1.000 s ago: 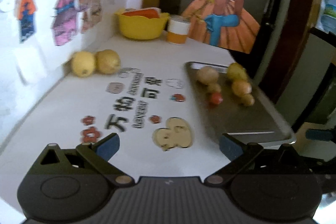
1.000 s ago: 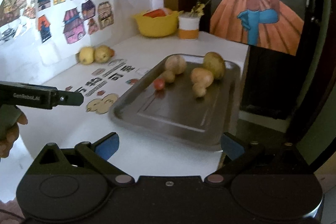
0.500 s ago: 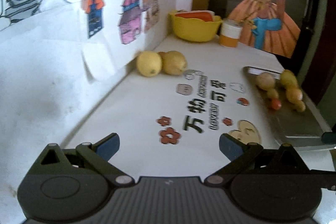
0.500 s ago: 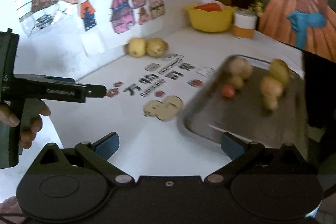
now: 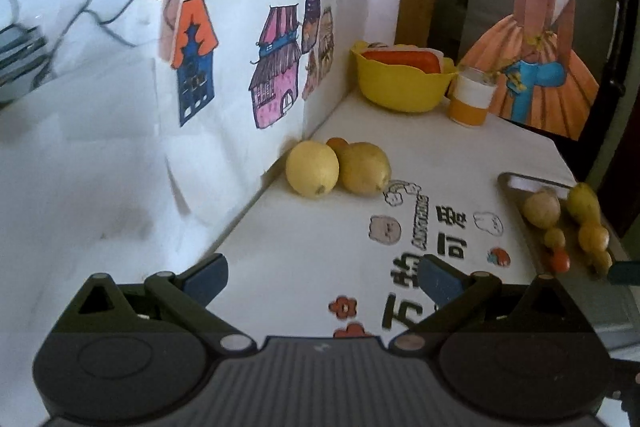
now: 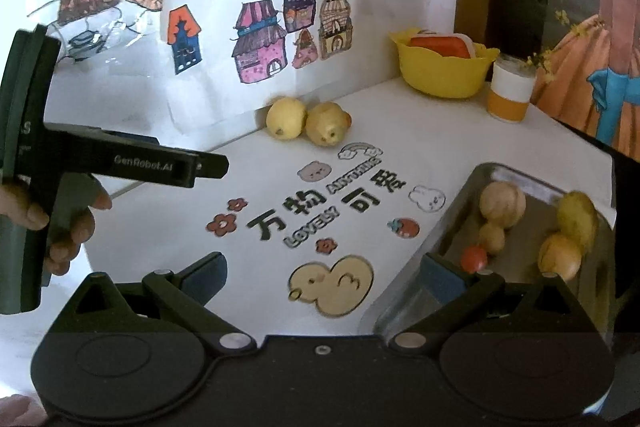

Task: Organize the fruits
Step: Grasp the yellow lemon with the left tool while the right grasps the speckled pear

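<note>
Two yellow lemons [image 5: 338, 169] touching by wall, smaller fruits on metal tray [image 6: 520, 175]

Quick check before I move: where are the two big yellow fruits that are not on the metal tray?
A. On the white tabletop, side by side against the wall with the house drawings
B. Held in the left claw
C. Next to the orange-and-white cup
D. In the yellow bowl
A: the two large yellow fruits sit touching each other on the white tabletop at the wall's foot, and the open left claw is empty.

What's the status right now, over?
Left gripper and right gripper open, empty. Two yellow fruits by wall, untouched; others on metal tray. Path looks clear.
</note>
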Demonstrator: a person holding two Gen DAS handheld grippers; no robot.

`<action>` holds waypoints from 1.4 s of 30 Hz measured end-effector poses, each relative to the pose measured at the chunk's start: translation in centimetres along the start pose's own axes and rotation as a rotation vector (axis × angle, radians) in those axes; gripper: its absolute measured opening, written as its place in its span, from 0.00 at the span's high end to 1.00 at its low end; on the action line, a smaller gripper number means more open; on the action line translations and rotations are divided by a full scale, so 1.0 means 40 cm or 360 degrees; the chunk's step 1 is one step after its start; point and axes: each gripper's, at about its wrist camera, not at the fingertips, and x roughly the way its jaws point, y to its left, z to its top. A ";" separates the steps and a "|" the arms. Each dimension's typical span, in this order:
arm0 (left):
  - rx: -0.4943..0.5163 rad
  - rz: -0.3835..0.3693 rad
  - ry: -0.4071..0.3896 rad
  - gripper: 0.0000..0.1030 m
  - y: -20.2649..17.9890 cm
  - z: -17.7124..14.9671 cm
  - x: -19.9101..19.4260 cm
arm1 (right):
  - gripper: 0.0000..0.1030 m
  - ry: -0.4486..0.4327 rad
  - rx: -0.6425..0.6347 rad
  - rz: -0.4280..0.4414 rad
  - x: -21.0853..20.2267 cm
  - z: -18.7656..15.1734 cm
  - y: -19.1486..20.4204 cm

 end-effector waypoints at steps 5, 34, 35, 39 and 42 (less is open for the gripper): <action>-0.0015 -0.0038 -0.0025 0.00 -0.008 0.029 0.042 | 0.01 -0.0029 -0.0025 -0.0054 0.022 0.036 -0.027; -0.0256 -0.0150 -0.0010 0.00 0.040 0.084 0.254 | 0.01 -0.0087 -0.0438 -0.0005 0.299 0.186 -0.141; -0.0277 -0.0135 -0.0003 0.00 0.043 0.087 0.258 | 0.01 -0.0078 -0.0459 0.0005 0.314 0.192 -0.137; -0.0302 0.0045 0.0008 0.01 0.026 0.105 0.277 | 0.01 -0.0039 -0.0508 0.0079 0.369 0.216 -0.115; -0.0432 0.0019 0.0040 0.01 0.030 0.116 0.298 | 0.01 -0.0008 -0.0573 0.0128 0.410 0.227 -0.102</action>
